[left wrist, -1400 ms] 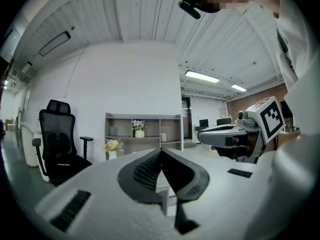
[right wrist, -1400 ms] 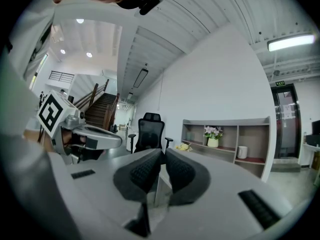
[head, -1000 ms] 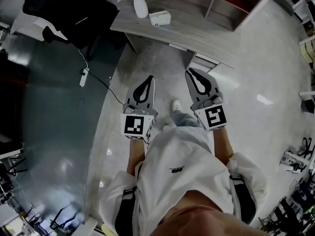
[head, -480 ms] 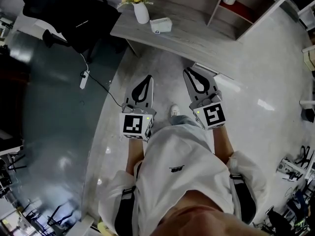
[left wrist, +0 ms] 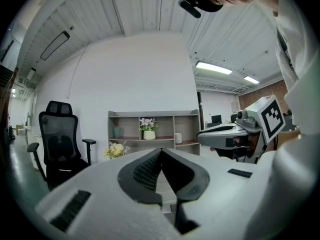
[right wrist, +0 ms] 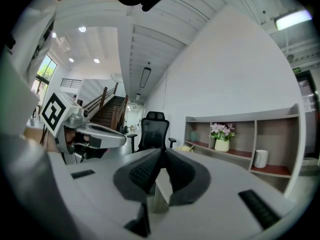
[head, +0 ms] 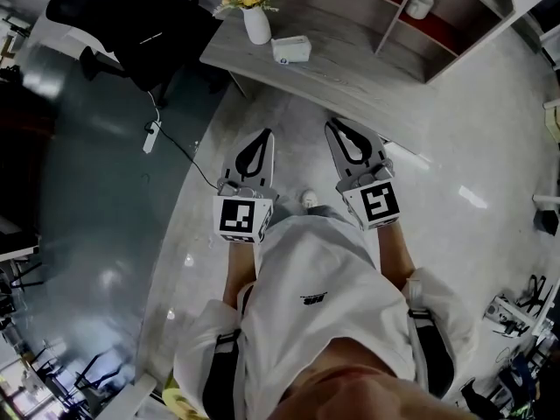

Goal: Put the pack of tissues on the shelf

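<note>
The pack of tissues (head: pixel 291 50), a small white box, lies on the grey desk (head: pixel 350 59) beside a white vase of yellow flowers (head: pixel 255 16). The shelf (head: pixel 411 33) stands behind the desk, with a white mug (head: pixel 420 3) in one bay. My left gripper (head: pixel 266 135) and right gripper (head: pixel 332 124) are held side by side over the floor, short of the desk, both shut and empty. In the left gripper view the jaws (left wrist: pixel 161 150) meet at the tips in front of the shelf (left wrist: pixel 150 115). The right gripper's jaws (right wrist: pixel 163 151) also meet. Neither gripper view shows the tissues.
A black office chair (head: pixel 131 20) stands left of the desk. A power strip and cable (head: pixel 150 136) lie on the floor to the left. The shelf holds a pot of pink flowers (left wrist: pixel 148 129) and a mug (right wrist: pixel 260 158). Equipment clutters the right edge (head: pixel 516 309).
The desk, tissues and shelf have slid down in the head view, so they are closer. Both grippers stay shut, side by side, in the same pose.
</note>
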Available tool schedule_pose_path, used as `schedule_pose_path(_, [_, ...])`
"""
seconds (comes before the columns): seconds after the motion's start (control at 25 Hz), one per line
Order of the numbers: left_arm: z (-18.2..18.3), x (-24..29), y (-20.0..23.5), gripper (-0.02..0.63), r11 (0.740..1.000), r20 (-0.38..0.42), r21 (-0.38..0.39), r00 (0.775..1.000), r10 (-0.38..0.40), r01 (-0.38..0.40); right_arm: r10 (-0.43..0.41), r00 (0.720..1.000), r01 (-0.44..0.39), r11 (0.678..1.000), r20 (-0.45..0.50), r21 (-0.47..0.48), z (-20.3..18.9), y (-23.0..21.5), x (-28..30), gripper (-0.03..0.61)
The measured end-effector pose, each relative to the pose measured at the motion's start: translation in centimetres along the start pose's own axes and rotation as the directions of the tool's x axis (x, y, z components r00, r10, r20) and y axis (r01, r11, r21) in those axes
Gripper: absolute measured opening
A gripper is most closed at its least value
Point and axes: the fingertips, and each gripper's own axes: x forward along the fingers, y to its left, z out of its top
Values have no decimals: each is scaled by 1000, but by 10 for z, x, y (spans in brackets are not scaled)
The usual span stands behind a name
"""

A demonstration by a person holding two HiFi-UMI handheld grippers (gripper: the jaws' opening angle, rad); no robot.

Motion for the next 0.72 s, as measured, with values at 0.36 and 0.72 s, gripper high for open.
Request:
schedule_pose_path(0.36, [-2, 24, 7, 28, 1000, -4, 1, 1000, -7, 7, -3, 1000, 4, 1000, -4, 14, -6, -18, 16, 31])
schedule_pose_path(0.72, [-6, 59, 34, 28, 1000, -6, -10, 1000, -28, 28, -27, 999, 27, 1000, -17, 13, -13, -39, 52, 31])
